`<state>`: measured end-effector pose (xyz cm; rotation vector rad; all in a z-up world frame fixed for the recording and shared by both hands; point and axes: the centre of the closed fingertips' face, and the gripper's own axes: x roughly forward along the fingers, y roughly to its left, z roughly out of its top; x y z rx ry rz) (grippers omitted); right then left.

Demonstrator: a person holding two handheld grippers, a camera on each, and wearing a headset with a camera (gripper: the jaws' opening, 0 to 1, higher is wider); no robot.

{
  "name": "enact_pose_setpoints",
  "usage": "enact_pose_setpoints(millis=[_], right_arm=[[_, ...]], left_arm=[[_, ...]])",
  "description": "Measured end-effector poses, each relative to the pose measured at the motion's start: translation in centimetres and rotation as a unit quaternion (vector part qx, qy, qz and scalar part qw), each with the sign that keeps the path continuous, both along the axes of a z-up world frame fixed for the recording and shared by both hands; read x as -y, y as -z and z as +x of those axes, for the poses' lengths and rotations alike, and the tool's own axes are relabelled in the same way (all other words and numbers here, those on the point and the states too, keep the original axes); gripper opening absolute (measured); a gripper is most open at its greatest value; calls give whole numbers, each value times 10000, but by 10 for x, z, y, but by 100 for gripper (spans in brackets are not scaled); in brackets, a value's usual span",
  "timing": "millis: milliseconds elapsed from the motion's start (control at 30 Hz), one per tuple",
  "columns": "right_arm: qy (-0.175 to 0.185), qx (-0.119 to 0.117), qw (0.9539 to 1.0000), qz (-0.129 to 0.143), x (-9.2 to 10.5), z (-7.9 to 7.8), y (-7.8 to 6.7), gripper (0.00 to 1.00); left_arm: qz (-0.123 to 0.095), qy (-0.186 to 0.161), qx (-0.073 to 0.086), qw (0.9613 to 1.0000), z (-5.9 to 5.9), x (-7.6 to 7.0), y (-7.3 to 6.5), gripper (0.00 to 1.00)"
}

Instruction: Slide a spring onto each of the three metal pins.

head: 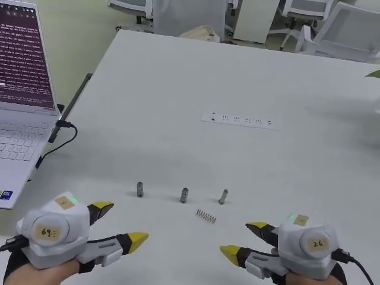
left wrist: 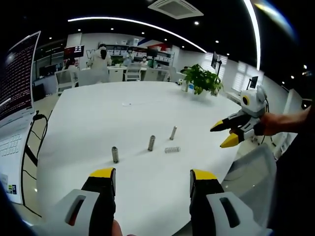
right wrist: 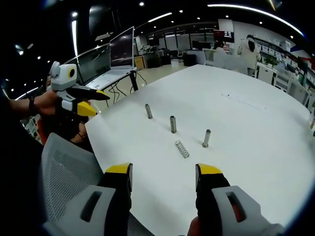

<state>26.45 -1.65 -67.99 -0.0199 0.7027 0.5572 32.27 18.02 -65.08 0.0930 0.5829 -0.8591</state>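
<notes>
Both hands are hovering low at the near edge of the white desk (head: 249, 77), angling their grippers inward toward each other. The white, yellow-tipped left gripper (head: 122, 222) is standing wide open and empty. The matching right gripper (head: 242, 238) is also gaping, holding nothing. The small loose steel coil spring (head: 206, 216) is lying flat just ahead of the right gripper, toward the left one. It is lying near the three short upright metal pins (head: 184, 195). The two pins nearer the left gripper seem to be carrying springs, though they are small.
</notes>
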Motion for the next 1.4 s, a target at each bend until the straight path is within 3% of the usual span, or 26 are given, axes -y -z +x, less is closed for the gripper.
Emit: enact_pose_setpoints(millis=[400,933,1200,1400], right_arm=[[112,-103,9998,151,5,-17,2,58],[139,-73,9996,221,18,-14,-5,65],[136,-126,9997,186,21,-18,-3,67],[131,-141,9996,198,22,-22,-5,68]], left_arm=[[22,43,-69,10000,-4,5,4,56],[99,234,-15,9997,2,20,1,56],[215,594,-12,9980,-3,37,5,56],[390,1036,-1,9939,-9,56,12,56]])
